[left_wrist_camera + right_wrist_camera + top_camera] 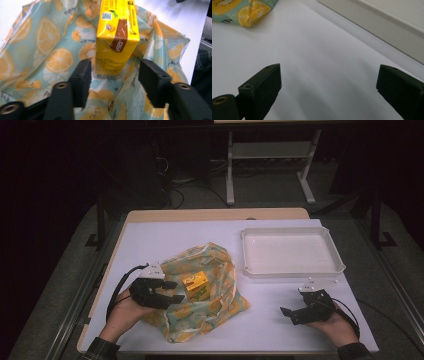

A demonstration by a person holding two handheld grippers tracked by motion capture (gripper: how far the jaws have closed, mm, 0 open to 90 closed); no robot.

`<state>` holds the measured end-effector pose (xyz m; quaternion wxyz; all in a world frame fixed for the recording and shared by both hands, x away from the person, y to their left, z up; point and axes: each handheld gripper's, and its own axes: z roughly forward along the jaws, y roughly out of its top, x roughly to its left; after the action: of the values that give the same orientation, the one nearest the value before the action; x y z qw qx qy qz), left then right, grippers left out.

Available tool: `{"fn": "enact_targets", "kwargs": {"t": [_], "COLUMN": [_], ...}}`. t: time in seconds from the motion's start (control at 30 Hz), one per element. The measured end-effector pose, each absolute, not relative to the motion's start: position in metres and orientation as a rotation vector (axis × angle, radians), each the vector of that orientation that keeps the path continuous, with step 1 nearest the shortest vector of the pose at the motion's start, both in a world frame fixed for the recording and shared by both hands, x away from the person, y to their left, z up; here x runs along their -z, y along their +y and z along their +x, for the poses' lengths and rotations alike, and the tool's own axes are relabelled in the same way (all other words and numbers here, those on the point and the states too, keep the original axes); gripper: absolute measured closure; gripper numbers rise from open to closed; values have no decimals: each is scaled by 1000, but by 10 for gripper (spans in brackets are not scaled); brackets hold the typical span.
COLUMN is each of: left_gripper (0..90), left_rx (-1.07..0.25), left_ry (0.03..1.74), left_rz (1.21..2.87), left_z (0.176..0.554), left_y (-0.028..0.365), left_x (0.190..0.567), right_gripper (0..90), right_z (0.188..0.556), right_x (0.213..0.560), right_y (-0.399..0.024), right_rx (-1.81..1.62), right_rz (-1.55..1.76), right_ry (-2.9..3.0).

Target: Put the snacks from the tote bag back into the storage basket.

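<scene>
Left gripper (113, 75), jaws spread, straddles the yellow carton (116, 37); closing could pinch the lemon-print cloth (50, 50) beneath and drag it

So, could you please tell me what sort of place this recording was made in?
Probably a lab or workshop set up for recording: a white-topped table in a dark room, cables on the carpeted floor, and a bare metal frame behind.

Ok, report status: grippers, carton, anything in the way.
Left gripper open, jaws flanking yellow carton on lemon-print cloth. Right gripper open. Nothing blocking.
</scene>
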<state>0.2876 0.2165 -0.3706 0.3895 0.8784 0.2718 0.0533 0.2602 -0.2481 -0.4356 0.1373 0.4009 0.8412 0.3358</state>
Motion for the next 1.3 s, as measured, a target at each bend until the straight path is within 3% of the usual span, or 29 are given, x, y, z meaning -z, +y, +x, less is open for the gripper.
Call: {"fn": "enact_targets", "kwargs": {"t": [0.2, 0.43, 1.07, 1.3], "left_gripper": [286, 252, 261, 381], "left_rx": [-148, -147, -153, -169], "left_ry": [651, 645, 631, 629], "left_rz": [2259, 2277, 2334, 2380], "left_z": [292, 301, 315, 318], "left_y": [204, 192, 166, 159], "left_x": [369, 366, 367, 372], "right_gripper": [55, 55, 54, 54], "right_z": [260, 260, 260, 260], "right_x": [436, 436, 435, 435], "right_y": [-248, -248, -248, -249], "right_rx": [-971, -972, -981, -980], "right_rz": [1160, 1161, 1170, 1177], "right_ry": [2435, 2437, 2429, 2429]}}
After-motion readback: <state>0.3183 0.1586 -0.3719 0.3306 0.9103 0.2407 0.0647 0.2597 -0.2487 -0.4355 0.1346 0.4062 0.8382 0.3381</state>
